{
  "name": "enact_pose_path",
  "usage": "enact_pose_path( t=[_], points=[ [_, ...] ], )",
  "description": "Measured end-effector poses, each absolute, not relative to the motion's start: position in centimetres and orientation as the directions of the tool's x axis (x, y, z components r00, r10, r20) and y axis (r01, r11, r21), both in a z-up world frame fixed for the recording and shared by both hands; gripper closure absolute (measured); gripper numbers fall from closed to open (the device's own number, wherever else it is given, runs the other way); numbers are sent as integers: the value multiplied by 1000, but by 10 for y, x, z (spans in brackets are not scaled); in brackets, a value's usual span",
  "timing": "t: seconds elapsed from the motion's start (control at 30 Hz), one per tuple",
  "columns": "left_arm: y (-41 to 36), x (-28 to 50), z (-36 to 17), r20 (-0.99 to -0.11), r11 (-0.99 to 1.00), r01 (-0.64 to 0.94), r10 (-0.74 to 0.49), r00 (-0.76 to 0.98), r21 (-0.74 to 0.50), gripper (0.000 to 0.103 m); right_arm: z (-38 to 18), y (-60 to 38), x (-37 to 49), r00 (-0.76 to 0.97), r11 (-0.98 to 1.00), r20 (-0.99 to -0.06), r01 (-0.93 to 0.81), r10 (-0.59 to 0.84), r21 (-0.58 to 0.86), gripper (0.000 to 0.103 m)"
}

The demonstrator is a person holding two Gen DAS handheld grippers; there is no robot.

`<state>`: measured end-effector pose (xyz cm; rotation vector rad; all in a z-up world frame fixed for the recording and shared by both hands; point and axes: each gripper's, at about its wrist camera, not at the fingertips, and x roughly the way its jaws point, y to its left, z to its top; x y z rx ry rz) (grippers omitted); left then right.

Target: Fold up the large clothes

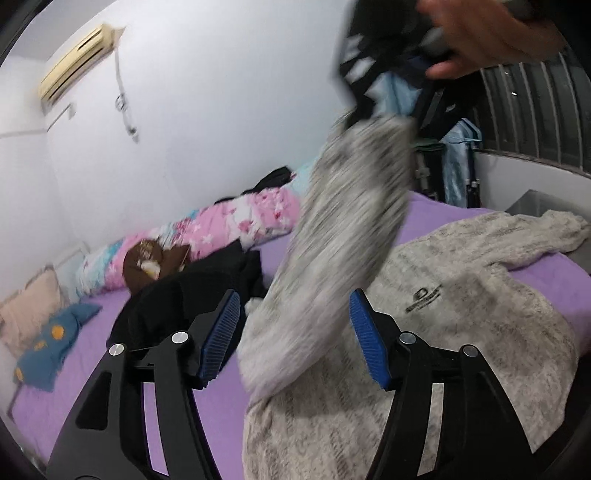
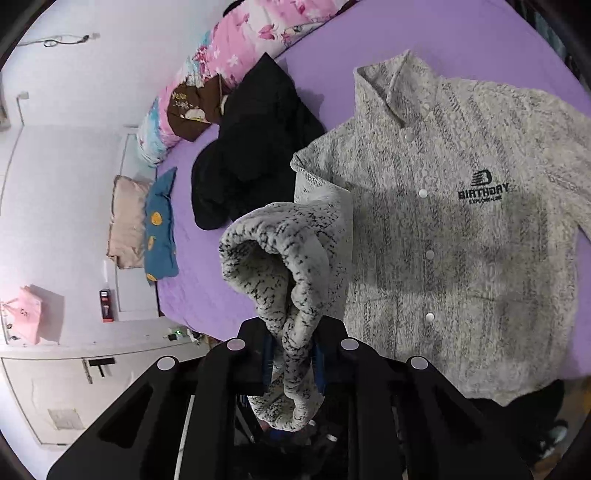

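Right gripper (image 2: 293, 363) is clamped tight on the cuff of the grey sleeve (image 2: 284, 266), lifting it clear of the bed. Left gripper (image 1: 293, 339) hangs with its blue pads wide apart, the raised sleeve blurred between them, touching neither. Beyond, the grey fleece jacket (image 2: 454, 229) lies front-up on the purple bed (image 2: 461, 33), black clothing (image 2: 255, 147) just beside it, floral bedding (image 2: 236, 51) against the wall.

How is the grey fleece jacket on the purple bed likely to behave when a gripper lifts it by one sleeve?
Probably floppy: the sleeve clamped in the right gripper folds and droops over the pads. Likely bulky rather than heavy, since the grey fleece jacket looks thick and fluffy. It should grip well; the pile looks coarse, not slick. The left gripper is open.
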<state>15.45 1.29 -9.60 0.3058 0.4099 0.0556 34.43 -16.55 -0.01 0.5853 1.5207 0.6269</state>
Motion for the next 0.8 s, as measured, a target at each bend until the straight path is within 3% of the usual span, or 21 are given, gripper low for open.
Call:
enact_pose_path(
  t=[0.13,0.33,0.43,0.8],
  points=[
    [45,169,-130,-448,948,-44,189,874,315,41,-5,-192,350,-9,687,-687,13,727,727,87],
    [68,213,-211,-560,897,-4,280,780,443,41,-8,-220,357,21,638,-638,37,769,770,87],
    [65,235,-247,-561,841,48,316,765,539,41,-1,-221,359,25,626,-626,13,779,780,87],
    [73,285,-311,-547,718,146,364,753,680,40,-8,-244,360,43,590,-589,-9,807,808,87]
  ],
)
